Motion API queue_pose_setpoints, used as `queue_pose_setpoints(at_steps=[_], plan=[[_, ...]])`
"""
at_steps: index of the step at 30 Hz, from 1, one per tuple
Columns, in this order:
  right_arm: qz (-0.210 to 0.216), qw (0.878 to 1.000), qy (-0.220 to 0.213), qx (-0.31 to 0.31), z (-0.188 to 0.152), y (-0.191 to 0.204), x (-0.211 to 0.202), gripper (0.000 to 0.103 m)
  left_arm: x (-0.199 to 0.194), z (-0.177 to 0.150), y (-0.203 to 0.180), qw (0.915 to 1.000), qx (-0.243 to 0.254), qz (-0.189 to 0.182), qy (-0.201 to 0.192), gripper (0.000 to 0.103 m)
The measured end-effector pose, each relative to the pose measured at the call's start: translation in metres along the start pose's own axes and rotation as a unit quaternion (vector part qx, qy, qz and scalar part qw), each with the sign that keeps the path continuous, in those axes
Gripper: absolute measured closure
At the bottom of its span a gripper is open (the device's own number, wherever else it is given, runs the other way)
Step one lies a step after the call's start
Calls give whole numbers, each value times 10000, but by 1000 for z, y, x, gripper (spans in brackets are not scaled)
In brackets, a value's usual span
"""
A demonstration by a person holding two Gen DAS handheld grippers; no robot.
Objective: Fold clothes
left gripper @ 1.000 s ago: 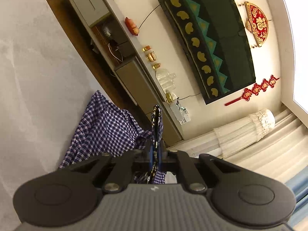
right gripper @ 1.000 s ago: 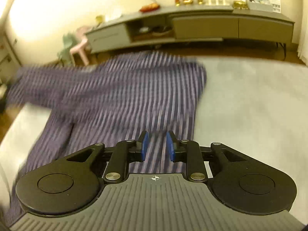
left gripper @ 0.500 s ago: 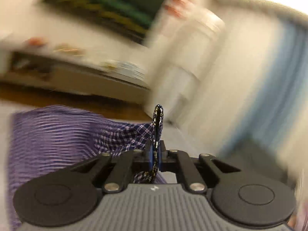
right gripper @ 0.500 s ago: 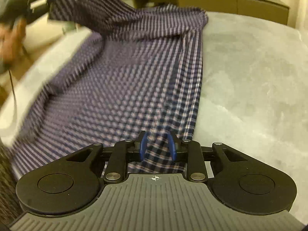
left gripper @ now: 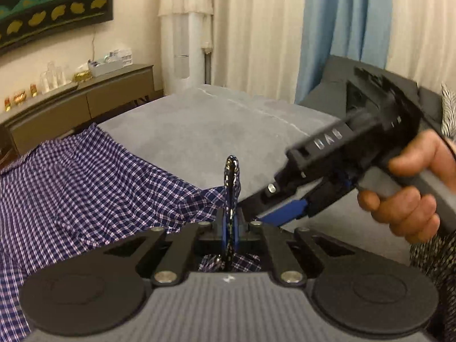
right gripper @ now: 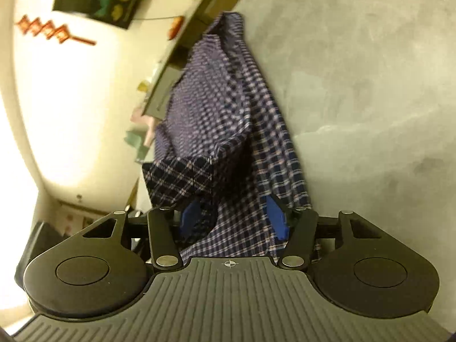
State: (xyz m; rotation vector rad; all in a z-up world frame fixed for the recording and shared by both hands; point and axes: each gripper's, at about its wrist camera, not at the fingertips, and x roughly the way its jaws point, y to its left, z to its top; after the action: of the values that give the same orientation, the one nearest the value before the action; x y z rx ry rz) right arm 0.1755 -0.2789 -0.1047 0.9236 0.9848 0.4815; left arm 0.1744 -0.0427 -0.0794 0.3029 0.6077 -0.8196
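A blue-and-white checked shirt [left gripper: 85,188] lies spread over a grey bed [left gripper: 228,125]. My left gripper [left gripper: 230,222] is shut on a pinched edge of the shirt, which stands up between the pads. My right gripper [right gripper: 233,216] is open, its blue pads [right gripper: 275,216] on either side of shirt cloth [right gripper: 228,131], a folded hem hanging at the left pad. The right gripper also shows in the left wrist view [left gripper: 287,211], held by a hand just right of my left gripper, low over the bed.
A long grey sideboard [left gripper: 77,102] with small ornaments runs along the wall behind the bed. A dark wall hanging [left gripper: 51,8] is above it. White and blue curtains [left gripper: 342,22] hang at the back. A dark sofa [left gripper: 336,85] stands to the right.
My left gripper has swung round with the shirt edge, from facing the wall to facing across the bed. My right gripper has opened wider and tilted, with shirt cloth between its pads.
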Motion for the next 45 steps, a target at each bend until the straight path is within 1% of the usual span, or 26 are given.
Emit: queue_pose_setpoints(at_steps=[2,4,5,8,11,13,15,18,20,22,23,24,25,26,27,29,30,32,34,36,39,41,42,43,44,45], plan=[[-143,9997,-207,19,2,1,-9,44,3,1,-5,9999,109,3,30,98],[-381,9982,-425,-159,6,7,-14,44,3,1,-7,9999,102,-54,-12,98],[-400,9978,-489,-208,7,9,-16,44,4,2,-10,9999,131,-106,-27,98],[-351,9970,-630,-290,10,13,-25,44,3,-2,-17,9998,159,-28,-97,98],[83,9990,-438,-65,11,9,-26,43,-4,-2,-21,9995,207,159,-202,98],[400,9988,-275,115,11,5,-24,40,-6,-4,-24,9991,356,156,-176,98],[470,9986,-250,26,11,9,-16,32,-4,-8,-30,9977,662,103,-60,98],[584,9980,-214,-86,12,15,-7,28,2,-20,-40,9940,1083,28,119,95],[515,9984,-146,-183,13,17,-1,27,9,-27,-44,9926,1189,30,240,88],[254,9990,-61,-359,13,20,7,34,11,-31,-45,9913,1279,-25,304,83],[85,9989,-25,-453,14,20,11,42,10,-33,-45,9906,1335,-27,302,73],[-65,9986,18,-526,14,21,14,55,8,-34,-44,9903,1354,-85,290,66],[-205,9980,79,-598,14,21,18,63,5,-34,-43,9900,1373,-143,278,56],[-311,9970,127,-691,14,22,20,77,3,-35,-42,9897,1389,-201,266,53],[-387,9960,156,-792,13,24,21,88,1,-34,-39,9904,1328,-271,263,53],[-506,9936,185,-996,12,27,21,94,-3,-31,-32,9916,1214,-366,260,52],[-510,9925,152,-1105,9,29,17,95,-2,-32,-30,9918,1186,-376,286,52],[-704,9889,73,-1309,5,32,10,98,-2,-33,-26,9923,1128,-395,337,51],[-954,9840,-5,-1507,2,36,4,98,0,-34,-23,9923,1094,-410,418,51],[-1193,9804,52,-1564,1,34,7,97,5,-37,-23,9914,1106,-440,549,51],[-1599,9726,99,-1683,0,32,13,90,5,-38,-25,9902,1166,-460,610,51],[-1666,9699,-23,-1777,3,37,10,76,3,-39,-25,9897,1200,-464,619,51],[-1649,9686,-138,-1857,5,42,6,59,1,-36,-24,9908,1136,-467,560,50],[-1622,9666,-269,-1966,6,49,1,51,-1,-34,-22,9919,1071,-469,501,50],[-1589,9639,-446,-2090,8,55,-4,48,-4,-31,-20,9928,1006,-473,441,50],[-1544,9601,-615,-2248,9,60,-8,49,-6,-30,-18,9940,902,-512,360,49]])
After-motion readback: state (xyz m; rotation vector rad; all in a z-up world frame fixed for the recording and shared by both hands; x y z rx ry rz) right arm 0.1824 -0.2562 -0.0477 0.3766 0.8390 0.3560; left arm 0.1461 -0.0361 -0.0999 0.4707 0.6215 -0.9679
